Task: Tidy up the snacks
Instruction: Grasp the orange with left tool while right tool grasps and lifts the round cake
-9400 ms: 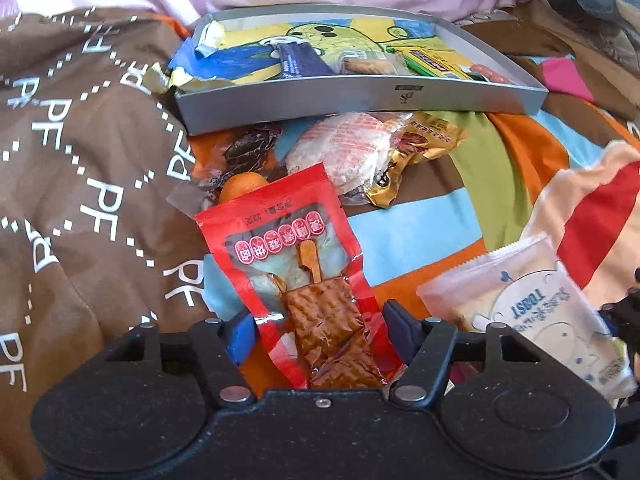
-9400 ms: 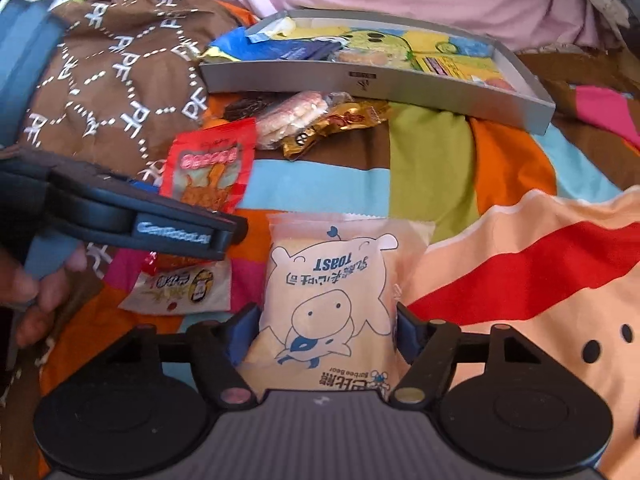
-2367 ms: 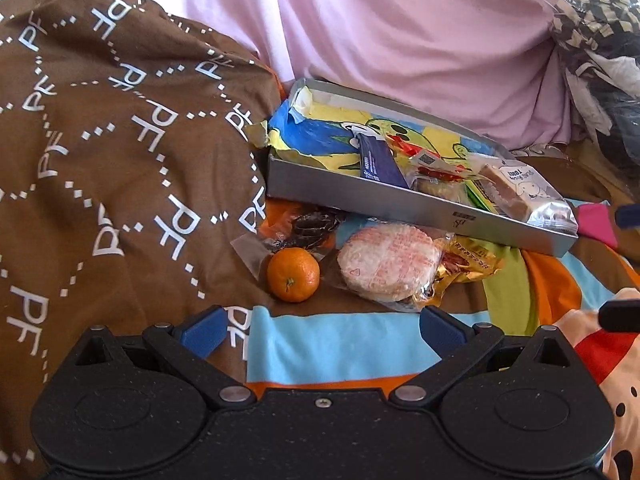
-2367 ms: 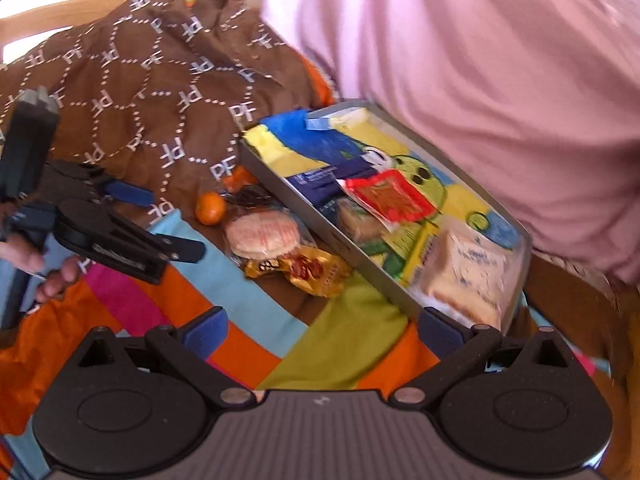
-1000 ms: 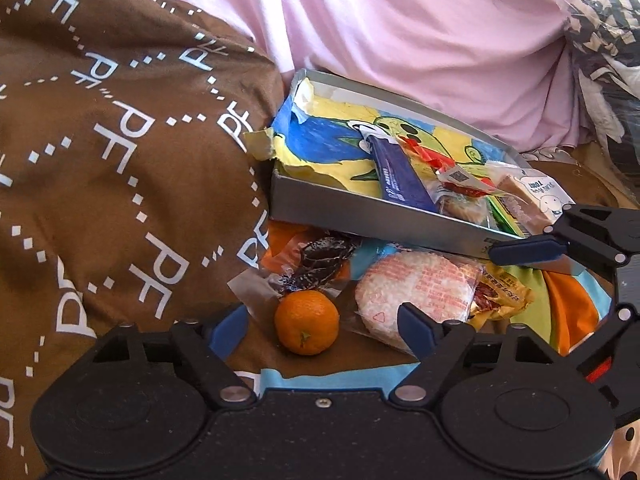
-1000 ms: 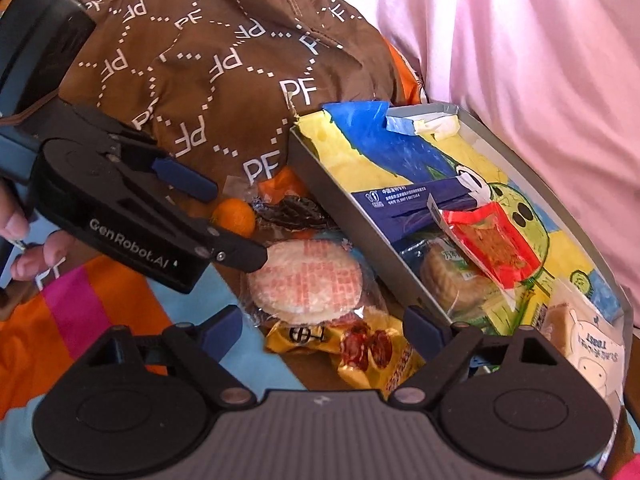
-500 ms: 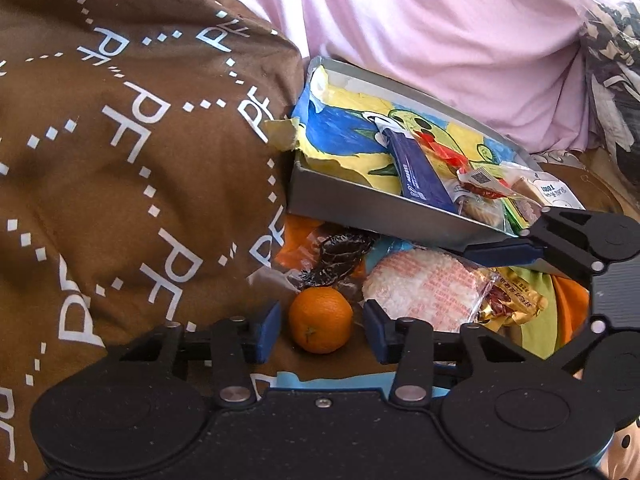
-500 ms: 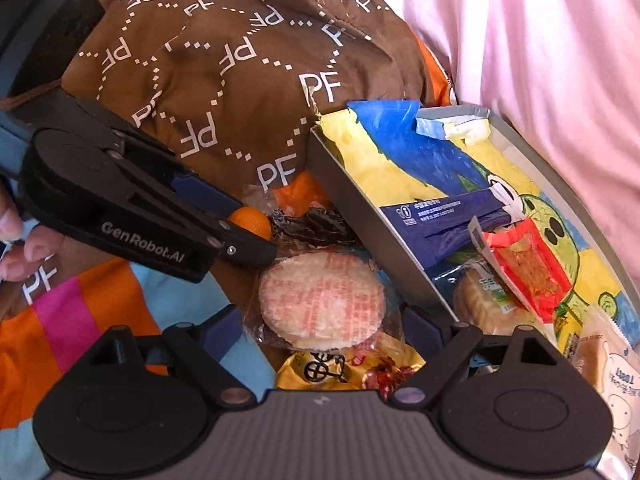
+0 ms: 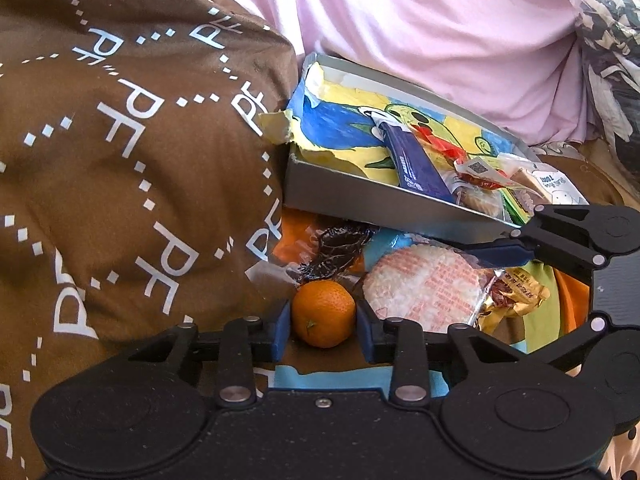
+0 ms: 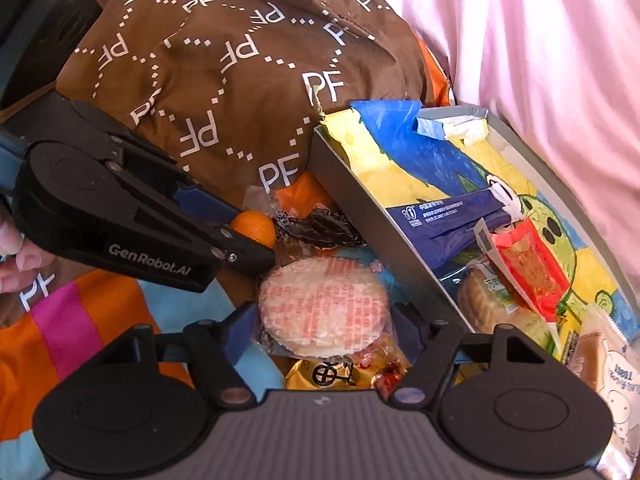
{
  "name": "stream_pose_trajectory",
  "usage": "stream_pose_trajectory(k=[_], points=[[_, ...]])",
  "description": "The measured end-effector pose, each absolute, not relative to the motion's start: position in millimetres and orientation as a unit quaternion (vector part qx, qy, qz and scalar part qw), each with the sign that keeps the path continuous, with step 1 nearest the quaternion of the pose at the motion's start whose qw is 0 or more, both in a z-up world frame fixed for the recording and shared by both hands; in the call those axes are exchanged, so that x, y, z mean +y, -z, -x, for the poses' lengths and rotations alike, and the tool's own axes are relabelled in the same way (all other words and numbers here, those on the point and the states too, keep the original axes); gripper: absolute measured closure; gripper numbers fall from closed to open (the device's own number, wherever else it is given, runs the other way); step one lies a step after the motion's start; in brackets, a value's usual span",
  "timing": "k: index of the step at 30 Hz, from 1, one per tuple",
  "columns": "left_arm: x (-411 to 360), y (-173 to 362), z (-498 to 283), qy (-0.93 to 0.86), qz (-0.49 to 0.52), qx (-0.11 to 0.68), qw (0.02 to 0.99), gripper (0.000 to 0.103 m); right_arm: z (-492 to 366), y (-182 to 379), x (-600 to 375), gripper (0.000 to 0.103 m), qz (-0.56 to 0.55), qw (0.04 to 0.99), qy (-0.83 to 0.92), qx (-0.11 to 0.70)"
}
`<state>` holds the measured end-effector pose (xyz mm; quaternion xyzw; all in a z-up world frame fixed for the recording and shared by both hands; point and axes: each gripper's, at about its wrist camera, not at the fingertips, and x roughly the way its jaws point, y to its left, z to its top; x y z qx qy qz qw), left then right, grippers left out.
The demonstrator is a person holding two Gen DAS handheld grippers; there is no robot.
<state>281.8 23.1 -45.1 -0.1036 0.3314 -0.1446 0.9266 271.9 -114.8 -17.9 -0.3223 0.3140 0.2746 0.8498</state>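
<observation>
A small orange [image 9: 323,312] lies on the bedding in front of the grey tray [image 9: 360,200]. My left gripper [image 9: 323,320] is shut on it, a blue pad against each side. To its right lies a round rice cracker packet [image 10: 323,308]. My right gripper [image 10: 323,332] is shut on it, both pads touching the wrapper. In the left wrist view the right gripper's upper finger [image 9: 500,250] lies along the cracker's [image 9: 424,292] far edge. Seen from the right wrist, the left gripper [image 10: 256,236] pinches the orange [image 10: 256,226].
The tray [image 10: 360,200] holds a blue packet [image 9: 416,164], a red packet [image 10: 528,264] and a toast packet [image 9: 556,184]. A gold packet [image 10: 320,374] lies under the cracker, a dark wrapped snack [image 9: 336,246] behind the orange. A brown blanket [image 9: 120,160] rises at left, pink fabric [image 9: 440,20] behind.
Both grippers moved forward and down to the snacks in front of the tray. The left closed on the orange. The right narrowed onto the rice cracker packet.
</observation>
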Motion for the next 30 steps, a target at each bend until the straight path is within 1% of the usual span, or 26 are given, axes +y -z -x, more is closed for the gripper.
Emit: stream_pose_trajectory(k=[6,16,23,27,30], points=[[23,43,-279,0.141,0.114,0.332,0.926,0.067,-256,13,-120,0.030,0.334,0.850,-0.267,0.309],[11,32,-261,0.153,0.112,0.321,0.928,0.067,-209,-1,-135,0.031,0.394,0.836,-0.260,0.279],[-4,14,-244,0.170,0.088,0.282,0.940,0.067,-186,-12,-142,0.031,0.426,0.836,-0.249,0.238],[-2,-4,-241,0.167,0.121,0.270,0.941,0.067,-185,-28,-147,0.031,0.425,0.846,-0.241,0.214],[-6,-22,-241,0.160,0.111,0.243,0.950,0.067,-191,-44,-151,0.031,0.414,0.860,-0.230,0.189]])
